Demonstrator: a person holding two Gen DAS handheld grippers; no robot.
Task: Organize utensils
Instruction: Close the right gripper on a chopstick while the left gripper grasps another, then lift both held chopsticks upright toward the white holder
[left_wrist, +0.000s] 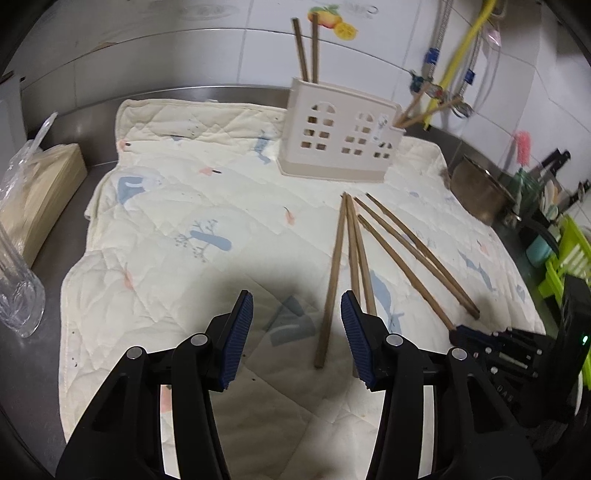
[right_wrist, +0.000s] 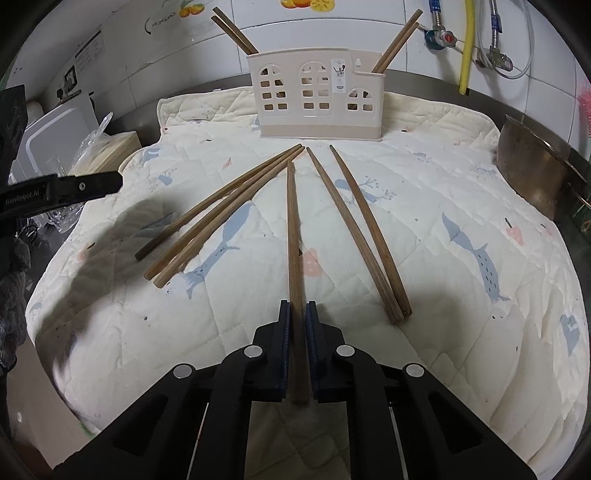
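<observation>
- Nearest the lens in the left view, the left gripper (left_wrist: 297, 332) is seen with jaws apart and nothing clamped; one chopstick (left_wrist: 331, 284) lies on the quilt between the ribbed blue pads (left_wrist: 238, 339), untouched as far as can be told.
- At 9 o'clock in that view a clear glass (left_wrist: 18, 291) and a tan bag-wrapped box (left_wrist: 40, 192) are set on the steel counter, off the quilt.
- The quilt (left_wrist: 166, 206) is cream, stitched in squares, printed with pale blue whales, and slightly rumpled.
- At 12 o'clock the holder (right_wrist: 314, 99) is found: cream plastic, house-shaped, with arched window cut-outs. Two chopsticks (right_wrist: 234, 31) lean out of its left compartment and two more (right_wrist: 397, 42) out of its right, so four are judged sorted.
- Six loose sticks are left on the quilt, fanned toward the holder: three (right_wrist: 221, 214) at 10 o'clock, two (right_wrist: 364, 236) at 1 o'clock, all slim, tapered brown wood.
- The sixth (right_wrist: 294, 240) is clamped near its thick end by the right gripper (right_wrist: 297, 314), jaws pressed onto it.
- At 3 o'clock a dull metal pot (right_wrist: 532, 177) is seen beside the quilt.
- The task is judged under half done.
</observation>
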